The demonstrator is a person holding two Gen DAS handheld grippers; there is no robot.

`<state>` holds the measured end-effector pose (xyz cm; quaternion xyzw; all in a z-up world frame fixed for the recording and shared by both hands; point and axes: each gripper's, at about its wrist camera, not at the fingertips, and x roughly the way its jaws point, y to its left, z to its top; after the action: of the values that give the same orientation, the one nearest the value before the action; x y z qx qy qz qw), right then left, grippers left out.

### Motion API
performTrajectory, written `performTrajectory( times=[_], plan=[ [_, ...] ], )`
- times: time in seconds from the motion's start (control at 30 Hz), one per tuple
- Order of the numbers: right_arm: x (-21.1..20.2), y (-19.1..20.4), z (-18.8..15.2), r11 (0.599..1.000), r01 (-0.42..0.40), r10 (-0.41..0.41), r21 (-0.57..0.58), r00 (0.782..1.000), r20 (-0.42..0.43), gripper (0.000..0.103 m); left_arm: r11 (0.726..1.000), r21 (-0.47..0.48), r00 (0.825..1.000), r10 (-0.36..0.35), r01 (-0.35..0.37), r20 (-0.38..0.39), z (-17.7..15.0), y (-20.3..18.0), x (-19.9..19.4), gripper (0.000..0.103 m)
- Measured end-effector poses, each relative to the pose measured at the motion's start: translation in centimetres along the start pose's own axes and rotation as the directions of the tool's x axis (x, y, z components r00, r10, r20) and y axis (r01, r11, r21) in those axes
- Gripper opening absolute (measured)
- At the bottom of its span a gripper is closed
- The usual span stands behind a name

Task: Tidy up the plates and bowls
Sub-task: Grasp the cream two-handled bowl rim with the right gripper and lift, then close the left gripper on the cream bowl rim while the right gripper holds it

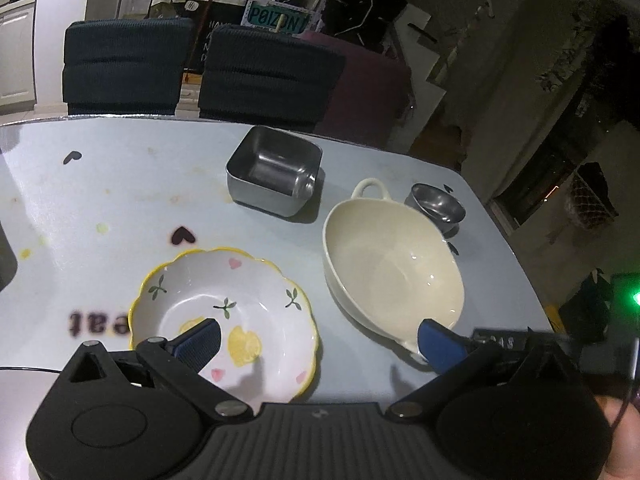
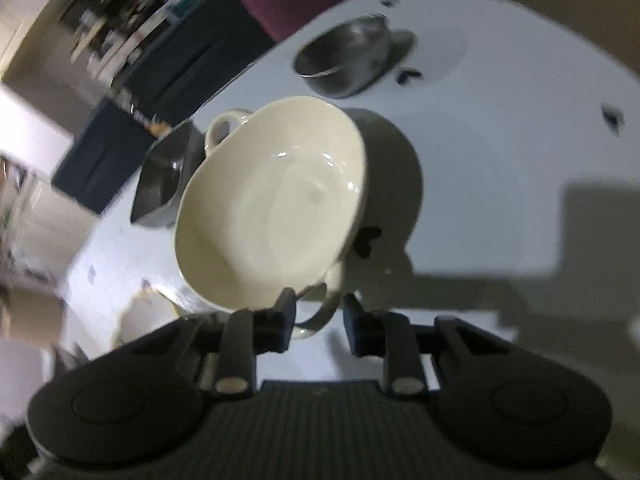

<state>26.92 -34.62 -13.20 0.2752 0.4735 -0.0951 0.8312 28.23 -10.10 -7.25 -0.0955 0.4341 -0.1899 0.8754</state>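
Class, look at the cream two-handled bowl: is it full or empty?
Empty: the cream bowl's glossy inside shows bare to the bottom in both views, nothing in it.

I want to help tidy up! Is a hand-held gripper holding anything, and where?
The right hand-held gripper sits around the cream bowl's near handle; a firm grip cannot be told. The left one holds nothing.

Left half of surface: bare apart from printed hearts and stains, wide room to pass.
Middle gap: an open strip between the floral bowl and the cream bowl.
Back centre: the square steel tin stands in the way, near the cream bowl's far handle.
Back right: the small steel bowl sits just beside the cream bowl; the gap looks tight, though blur hides it.
Right of cream bowl: bare surface up to the edge.
Far edge: chairs close it off.
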Motion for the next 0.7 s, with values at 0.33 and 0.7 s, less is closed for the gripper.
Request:
performTrajectory(
  times=[0.33,0.7],
  plan=[
    [-2.0,-1.8,-0.5,0.981,0.136,-0.130,-0.140,0.990,0.053,0.011,1.000,-0.010,1.000,-0.029,0.028,-0.010,-0.1,-0.6,0.3,0.103],
    [-5.8,-5.9,1.2,0.972,0.223,-0.201,-0.079,0.955,0.219,0.013,0.986,-0.080,0.989,-0.143,0.145,0.030,0.4,-1.5,1.2,0.102]
  ],
)
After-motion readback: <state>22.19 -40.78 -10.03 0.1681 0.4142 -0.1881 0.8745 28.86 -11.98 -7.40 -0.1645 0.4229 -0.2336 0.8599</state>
